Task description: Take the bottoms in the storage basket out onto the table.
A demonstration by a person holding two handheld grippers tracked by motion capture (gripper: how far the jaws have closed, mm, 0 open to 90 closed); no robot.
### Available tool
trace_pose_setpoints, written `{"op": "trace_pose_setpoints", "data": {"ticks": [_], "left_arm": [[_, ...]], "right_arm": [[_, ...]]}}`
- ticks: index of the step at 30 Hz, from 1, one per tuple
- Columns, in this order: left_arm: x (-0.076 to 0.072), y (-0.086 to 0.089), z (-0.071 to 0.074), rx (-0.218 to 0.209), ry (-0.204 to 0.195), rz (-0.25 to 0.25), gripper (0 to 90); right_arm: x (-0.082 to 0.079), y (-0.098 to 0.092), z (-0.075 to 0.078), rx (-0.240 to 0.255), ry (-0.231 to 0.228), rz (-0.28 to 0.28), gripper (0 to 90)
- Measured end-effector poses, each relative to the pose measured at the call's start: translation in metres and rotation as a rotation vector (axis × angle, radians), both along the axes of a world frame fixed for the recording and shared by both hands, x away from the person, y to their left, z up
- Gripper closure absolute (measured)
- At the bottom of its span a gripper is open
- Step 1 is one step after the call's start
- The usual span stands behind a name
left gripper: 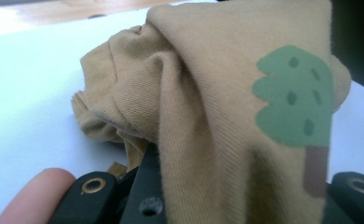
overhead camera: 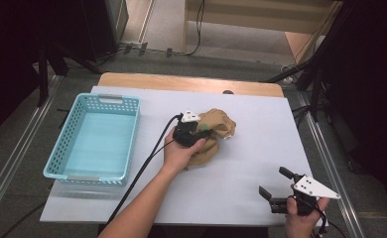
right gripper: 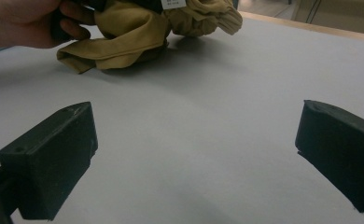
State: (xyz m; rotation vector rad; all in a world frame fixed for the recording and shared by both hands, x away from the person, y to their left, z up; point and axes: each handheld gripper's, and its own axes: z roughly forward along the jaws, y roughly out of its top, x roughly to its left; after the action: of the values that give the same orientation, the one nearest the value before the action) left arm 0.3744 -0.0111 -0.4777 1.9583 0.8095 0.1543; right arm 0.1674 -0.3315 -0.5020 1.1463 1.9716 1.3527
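A crumpled tan garment [overhead camera: 216,135] is seen near the middle of the white table [overhead camera: 261,148], and a fold of it, printed with a green tree [left gripper: 296,98], is clamped in the left gripper [overhead camera: 197,133]. The right gripper [overhead camera: 277,184] is held wide apart over the table's near right corner, well apart from the cloth, with bare tabletop between its jaws. A turquoise perforated basket [overhead camera: 127,141] is set at the table's left side.

a white-topped table [overhead camera: 241,163] with a wooden far edge carries a blue basket [overhead camera: 93,140] at its left and a crumpled tan garment [overhead camera: 216,130] near the middle.
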Motion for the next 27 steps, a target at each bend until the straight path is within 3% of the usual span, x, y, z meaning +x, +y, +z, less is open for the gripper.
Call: {"op": "trace_pose_setpoints", "data": {"ticks": [10, 18, 27], "left_arm": [[0.001, -0.005, -0.01, 0.042, 0.047, -0.022, 76.1], [0.001, -0.006, -0.013, 0.058, 0.06, -0.035, 69.9], [-0.002, -0.005, -0.007, 0.073, 0.047, -0.02, 43.7]], "right_arm": [[0.001, 0.002, -0.001, -0.002, 0.004, 0.003, 0.0], [0.001, 0.002, -0.001, -0.003, 0.006, 0.004, 0.0], [0.001, 0.001, -0.001, -0.002, 0.007, 0.003, 0.0]]}}
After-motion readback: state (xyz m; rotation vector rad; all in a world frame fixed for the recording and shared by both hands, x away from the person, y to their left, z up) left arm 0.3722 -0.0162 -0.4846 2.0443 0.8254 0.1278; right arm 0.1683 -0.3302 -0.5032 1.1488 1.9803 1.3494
